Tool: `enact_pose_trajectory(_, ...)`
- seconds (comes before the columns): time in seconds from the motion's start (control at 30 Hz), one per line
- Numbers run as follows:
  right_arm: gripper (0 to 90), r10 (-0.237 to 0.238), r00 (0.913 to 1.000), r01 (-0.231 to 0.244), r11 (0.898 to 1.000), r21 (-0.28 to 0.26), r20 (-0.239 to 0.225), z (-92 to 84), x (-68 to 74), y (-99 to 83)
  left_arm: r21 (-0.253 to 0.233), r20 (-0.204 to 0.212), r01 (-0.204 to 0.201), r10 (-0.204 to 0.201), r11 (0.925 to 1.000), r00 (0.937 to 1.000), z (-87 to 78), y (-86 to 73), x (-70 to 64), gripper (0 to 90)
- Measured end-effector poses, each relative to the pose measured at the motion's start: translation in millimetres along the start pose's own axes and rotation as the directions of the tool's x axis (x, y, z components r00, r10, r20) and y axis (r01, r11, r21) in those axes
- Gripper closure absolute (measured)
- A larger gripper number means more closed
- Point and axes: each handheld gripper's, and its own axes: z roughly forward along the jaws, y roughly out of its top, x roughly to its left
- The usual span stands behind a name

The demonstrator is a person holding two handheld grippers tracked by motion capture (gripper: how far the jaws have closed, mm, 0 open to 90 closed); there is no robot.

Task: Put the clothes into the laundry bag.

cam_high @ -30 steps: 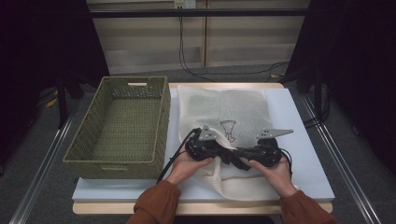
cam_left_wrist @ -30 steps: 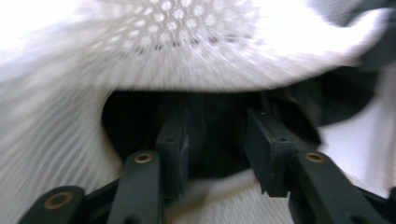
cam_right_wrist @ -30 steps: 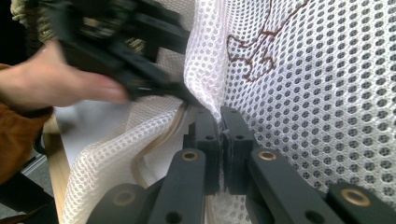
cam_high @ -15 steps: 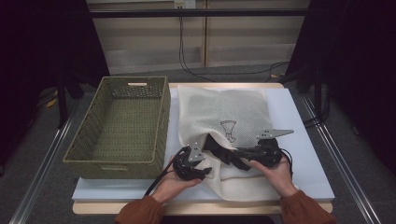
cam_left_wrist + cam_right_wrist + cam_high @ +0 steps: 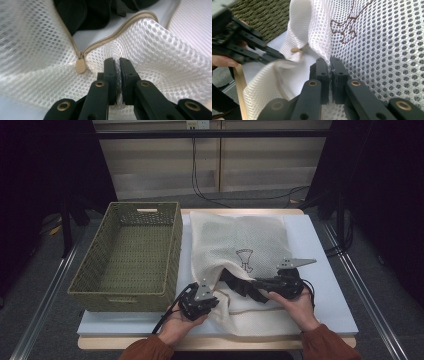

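Note:
A white mesh laundry bag [image 5: 240, 235] with a brown embroidered motif lies on the table, its zipped mouth toward me. A dark garment [image 5: 240, 282] shows in the gaping mouth. My left gripper [image 5: 215, 301] has just been closing and is now shut on the bag's lower edge [image 5: 140, 37], just right of the beige zipper pull [image 5: 80, 66], with mesh pinched between the jaws. My right gripper [image 5: 256, 284] is shut on the bag's upper mesh layer [image 5: 372, 50] and holds it lifted. The left gripper [image 5: 280, 56] also shows at the left of the right gripper view.
An empty green woven basket [image 5: 172, 250] stands left of the bag, close to my left hand. The pale blue table top [image 5: 320, 245] ends at a wooden front edge near my forearms. Cables hang at the back wall.
My left gripper moved left and toward me, away from the right gripper, and took hold of the bag's lower edge. The mouth now gapes wider and more dark garment shows.

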Motion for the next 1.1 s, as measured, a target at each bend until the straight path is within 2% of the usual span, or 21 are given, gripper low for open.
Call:
enact_pose_trajectory(0.03, 86.3, -0.003, 1.0, 0.003, 1.0, 0.0, -0.001, -0.4, -0.2, -0.3, 0.015, -0.006, -0.008, 0.008, 0.9999, 1.0, -6.1, -2.1, -0.7, 85.1)
enact_pose_trajectory(0.1, 85.7, -0.002, 1.0, 0.002, 1.0, 0.004, 0.003, -1.9, -0.1, -1.2, 0.012, -0.008, -0.002, 0.002, 0.9999, 1.0, -17.2, -9.5, -2.3, 85.2)
enact_pose_trajectory(0.17, 84.9, -0.011, 0.9999, 0.011, 1.0, 0.003, 0.012, -3.9, -0.1, -2.4, -0.005, -0.007, 0.009, -0.009, 1.0, 0.9999, -25.6, -16.6, -3.0, 85.2)
enact_pose_trajectory(0.2, 84.1, -0.014, 0.9998, 0.014, 1.0, 0.007, 0.017, -4.8, 0.0, -2.9, 0.013, -0.008, 0.014, -0.014, 0.9998, 0.9999, -30.8, -20.8, -2.8, 85.2)
enact_pose_trajectory(0.23, 82.5, -0.012, 0.9997, 0.012, 1.0, 0.007, 0.02, -5.8, -0.1, -3.7, 0.002, -0.015, 0.026, -0.026, 0.9997, 0.9996, -34.2, -25.5, -3.1, 85.2)
enact_pose_trajectory(0.27, 82.1, -0.009, 0.9997, 0.009, 1.0, 0.004, 0.024, -6.5, -0.8, -4.8, -0.011, 0.0, 0.052, -0.052, 0.9986, 0.9986, -37.7, -31.5, -2.2, 85.3)
enact_pose_trajectory(0.3, 81.6, -0.006, 0.9996, 0.006, 1.0, 0.007, 0.026, -7.3, -1.2, -6.1, 0.004, -0.005, 0.047, -0.047, 0.9989, 0.9989, -42.0, -35.2, -0.8, 85.3)
enact_pose_trajectory(0.33, 80.6, -0.007, 0.9996, 0.007, 1.0, 0.009, 0.028, -7.9, -1.6, -7.1, -0.005, -0.008, 0.065, -0.065, 0.9979, 0.9979, -44.6, -37.8, -1.3, 85.3)
enact_pose_trajectory(0.4, 77.9, -0.01, 0.9991, 0.01, 1.0, 0.009, 0.041, -8.7, -2.1, -8.5, -0.007, 0.002, 0.067, -0.067, 0.9977, 0.9977, -47.6, -41.0, -1.0, 85.2)
enact_pose_trajectory(0.5, 72.2, -0.04, 0.9943, 0.038, 0.999, 0.022, 0.098, -12.0, 0.0, -10.8, 0.008, -0.003, 0.092, -0.092, 0.9957, 0.9958, -57.6, -51.6, -2.5, 85.2)
enact_pose_trajectory(0.6, 68.2, -0.036, 0.9945, 0.036, 0.999, 0.006, 0.099, -17.3, -0.6, -13.6, 0.015, -0.015, 0.125, -0.125, 0.992, 0.9921, -59.2, -59.9, -4.9, 85.0)
enact_pose_trajectory(0.63, 67.1, -0.032, 0.9943, 0.033, 0.999, -0.002, 0.102, -20.0, -0.6, -14.7, 0.015, -0.006, 0.112, -0.111, 0.9936, 0.9938, -60.2, -62.0, -4.4, 84.4)
enact_pose_trajectory(0.67, 65.2, -0.029, 0.9948, 0.03, 1.0, -0.009, 0.098, -22.9, -1.0, -16.0, 0.002, -0.013, 0.126, -0.126, 0.992, 0.9919, -60.4, -62.2, -6.3, 83.3)
enact_pose_trajectory(0.73, 61.6, -0.019, 0.9949, 0.022, 0.999, -0.026, 0.099, -29.1, -1.9, -19.0, 0.009, -0.025, 0.109, -0.109, 0.994, 0.9937, -63.5, -61.3, -3.8, 80.5)
enact_pose_trajectory(0.77, 58.5, -0.018, 0.9947, 0.021, 0.999, -0.032, 0.101, -32.3, -2.3, -20.8, -0.01, -0.011, 0.128, -0.128, 0.9917, 0.9917, -63.2, -61.8, -4.6, 79.0)
enact_pose_trajectory(0.8, 58.5, -0.018, 0.9947, 0.021, 0.999, -0.032, 0.101, -32.3, -2.3, -20.8, -0.01, -0.011, 0.128, -0.128, 0.9917, 0.9917, -63.2, -61.8, -4.6, 77.7)
enact_pose_trajectory(0.83, 52.0, 0.006, 0.9917, 0.001, 0.999, -0.053, 0.128, -40.8, -2.1, -25.7, -0.027, 0.003, 0.134, -0.134, 0.9906, 0.9909, -66.0, -63.5, -3.5, 75.4)
enact_pose_trajectory(0.87, 52.0, 0.002, 0.9924, 0.006, 0.998, -0.063, 0.123, -44.5, -2.1, -28.6, -0.027, 0.003, 0.134, -0.134, 0.9906, 0.9909, -66.0, -63.5, -3.5, 73.6)
enact_pose_trajectory(1.0, 48.0, -0.007, 0.9875, 0.021, 0.996, -0.09, 0.158, -59.9, -4.0, -40.5, -0.077, 0.005, 0.141, -0.141, 0.987, 0.9899, -77.0, -66.7, -3.9, 66.6)
enact_pose_trajectory(1.07, 45.5, 0.009, 0.9828, 0.01, 0.994, -0.105, 0.184, -70.0, -7.7, -46.9, -0.078, -0.03, 0.132, -0.135, 0.9881, 0.9904, -80.7, -70.3, -5.9, 64.0)
enact_pose_trajectory(1.1, 43.9, 0.019, 0.9782, 0.005, 0.993, -0.115, 0.207, -74.2, -8.8, -49.7, -0.079, -0.028, 0.123, -0.126, 0.9892, 0.9917, -80.9, -71.9, -5.6, 62.1)
